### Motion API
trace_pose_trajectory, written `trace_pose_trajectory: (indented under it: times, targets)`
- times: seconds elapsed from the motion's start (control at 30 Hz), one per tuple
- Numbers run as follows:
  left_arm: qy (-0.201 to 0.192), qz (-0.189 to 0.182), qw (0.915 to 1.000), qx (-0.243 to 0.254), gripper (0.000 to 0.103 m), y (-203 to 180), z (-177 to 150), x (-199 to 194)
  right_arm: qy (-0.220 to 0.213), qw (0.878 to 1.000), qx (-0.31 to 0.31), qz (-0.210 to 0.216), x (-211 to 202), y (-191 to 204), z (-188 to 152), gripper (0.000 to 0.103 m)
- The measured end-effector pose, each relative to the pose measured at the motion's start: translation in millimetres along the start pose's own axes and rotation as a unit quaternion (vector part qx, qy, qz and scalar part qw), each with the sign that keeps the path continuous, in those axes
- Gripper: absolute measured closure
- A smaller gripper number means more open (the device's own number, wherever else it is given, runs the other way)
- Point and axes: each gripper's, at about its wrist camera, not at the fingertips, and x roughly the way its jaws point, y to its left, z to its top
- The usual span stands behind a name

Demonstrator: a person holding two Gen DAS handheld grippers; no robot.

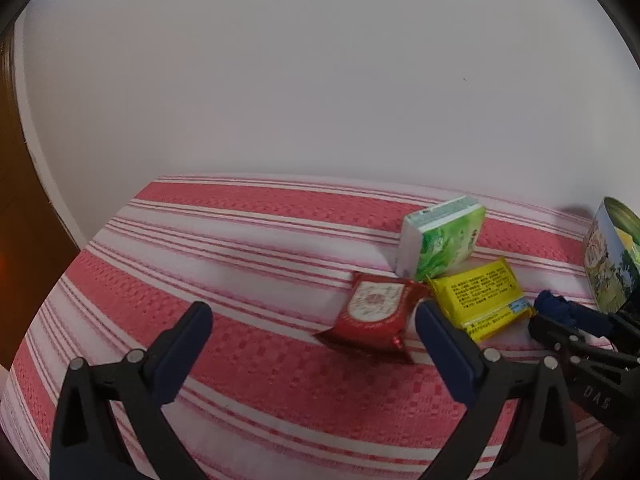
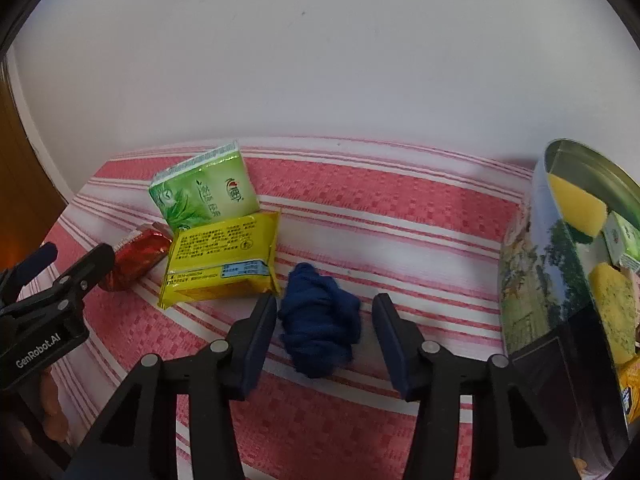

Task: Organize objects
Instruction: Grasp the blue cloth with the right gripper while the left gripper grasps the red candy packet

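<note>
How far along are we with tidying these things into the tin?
Done: the tin already holds yellow sponges and a small green box. In hand: nothing gripped yet; the right gripper straddles the blue cloth, pads apart from it. Left: cloth, yellow packet, green tissue pack, red packet. Left gripper is open.

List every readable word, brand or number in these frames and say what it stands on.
"GenRobot.AI": on the left gripper body, right wrist view.
"DAS": on the right gripper body, left wrist view.
Yellow packet: printed text, too small to read.
Green packet, red packet, tin: print blurred, unreadable.
</note>
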Motion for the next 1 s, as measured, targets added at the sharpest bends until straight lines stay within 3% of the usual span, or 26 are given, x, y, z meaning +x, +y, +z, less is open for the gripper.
trace_pose_trajectory:
  times: [0.07,0.13,0.23,0.3,0.37,0.47,0.57,0.6,0.67,0.87,1.0]
  targets:
    - [0.004,0.0,1.0,0.009,0.0,-6,2,4,0.002,1.0,-0.005,-0.003,2,1,0,0.05]
    - [0.009,-0.003,0.9998,0.016,0.0,-9,4,7,0.001,1.0,-0.006,0.001,0,1,-1,0.062]
    - [0.023,-0.003,0.9995,0.02,0.001,-13,6,16,-0.004,1.0,0.005,0.006,-2,-5,-2,0.062]
    - [0.038,-0.009,0.9991,0.017,0.005,-14,8,24,-0.014,1.0,0.014,0.008,-9,-8,-4,0.062]
    - [0.057,-0.012,0.9983,0.006,0.019,-14,9,32,-0.029,0.999,0.02,0.014,-18,-9,-9,0.062]
    - [0.093,-0.034,0.9951,-0.005,0.03,-11,8,47,-0.051,0.998,0.026,0.018,-37,-8,-19,0.062]
    - [0.091,-0.043,0.9947,-0.018,0.037,-6,8,46,-0.064,0.997,0.026,0.023,-43,-2,-22,0.062]
    - [0.09,-0.044,0.9948,-0.018,0.041,-6,9,45,-0.067,0.997,0.025,0.024,-42,-2,-20,0.062]
    - [0.083,-0.056,0.9948,-0.019,0.062,-5,9,42,-0.079,0.996,0.022,0.027,-48,-1,-21,0.062]
    - [0.015,-0.056,0.9968,-0.055,0.063,10,8,13,-0.123,0.992,0.018,0.029,-66,-3,-24,0.062]
    - [-0.039,-0.044,0.9971,-0.049,0.063,6,4,-11,-0.148,0.989,0.013,0.03,-72,-4,-28,0.062]
